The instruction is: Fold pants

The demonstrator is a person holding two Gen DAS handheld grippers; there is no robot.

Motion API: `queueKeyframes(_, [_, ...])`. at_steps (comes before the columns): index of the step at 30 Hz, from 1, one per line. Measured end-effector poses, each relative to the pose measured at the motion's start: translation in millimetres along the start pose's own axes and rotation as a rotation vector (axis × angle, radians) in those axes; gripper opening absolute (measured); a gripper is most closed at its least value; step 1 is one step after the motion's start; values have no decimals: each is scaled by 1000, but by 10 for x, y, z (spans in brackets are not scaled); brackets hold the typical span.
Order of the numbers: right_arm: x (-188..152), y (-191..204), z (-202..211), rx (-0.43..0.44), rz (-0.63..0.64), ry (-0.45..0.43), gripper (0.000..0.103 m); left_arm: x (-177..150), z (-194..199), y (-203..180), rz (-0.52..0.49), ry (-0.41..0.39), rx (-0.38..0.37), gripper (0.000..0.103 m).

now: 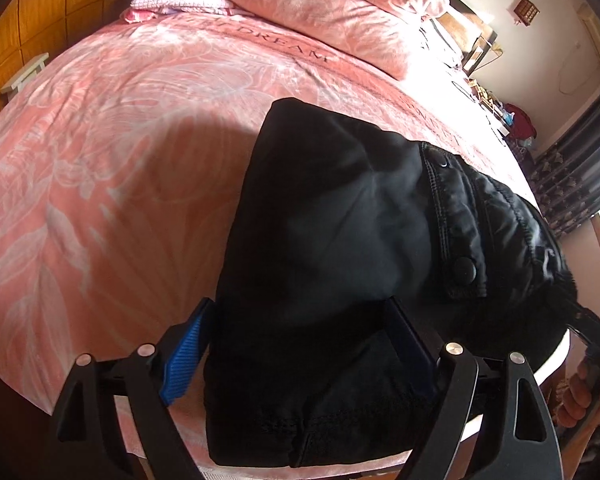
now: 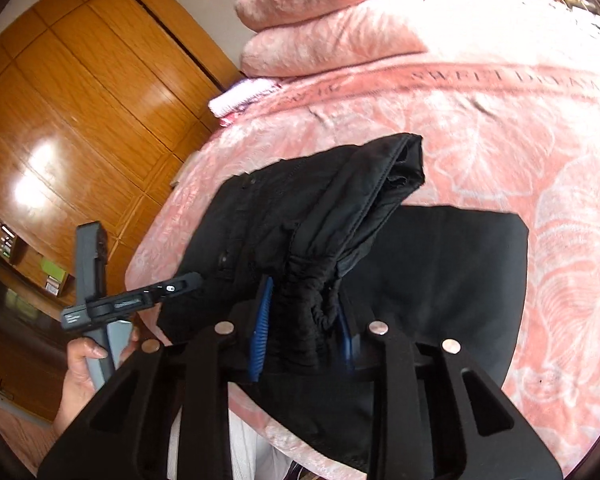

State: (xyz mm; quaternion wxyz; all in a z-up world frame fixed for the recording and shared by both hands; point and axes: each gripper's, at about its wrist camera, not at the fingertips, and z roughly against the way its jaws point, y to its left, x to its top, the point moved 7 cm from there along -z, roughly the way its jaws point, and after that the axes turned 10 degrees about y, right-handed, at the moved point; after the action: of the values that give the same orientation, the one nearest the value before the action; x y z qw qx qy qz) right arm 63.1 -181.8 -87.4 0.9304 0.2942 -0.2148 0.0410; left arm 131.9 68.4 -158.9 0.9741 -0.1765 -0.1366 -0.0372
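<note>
The black pants (image 1: 331,232) lie partly folded on the pink bed (image 1: 100,160). In the left wrist view my left gripper (image 1: 300,344) stands wide open, its blue-padded fingers (image 1: 184,356) on either side of the near folded end of the pants. In the right wrist view my right gripper (image 2: 303,320) is shut on the gathered elastic waistband (image 2: 307,300) and holds that part of the pants (image 2: 439,280) lifted above the flat layer beneath. The left gripper's body (image 2: 132,300) and the hand holding it show at the left of the right wrist view.
Pink pillows (image 1: 339,12) and a folded pale pink towel (image 1: 176,0) lie at the head of the bed. A wooden wardrobe (image 2: 80,100) stands beside the bed. The bed's near edge (image 1: 260,468) is right below the grippers. Clutter and dark curtains (image 1: 579,168) are at the far right.
</note>
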Motion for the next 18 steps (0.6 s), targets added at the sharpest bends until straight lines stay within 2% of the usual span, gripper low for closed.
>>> queueKeyframes(4, [77, 213, 317, -25, 80, -72, 27, 16, 140, -60, -7, -41, -12, 86])
queueKeyframes(7, [48, 150, 491, -59, 77, -88, 27, 13, 208, -148, -52, -59, 12, 86])
queueKeyframes(10, [-88, -85, 457, -109, 28, -41, 28, -3, 199, -251, -93, -58, 34, 86])
queueKeyframes(15, [-426, -538, 110, -161, -71, 75, 29, -54, 77, -388, -144, -36, 66, 86])
queueKeyframes(18, [-601, -747, -89, -153, -123, 117, 34, -88, -20, -427, -159, -13, 76, 86])
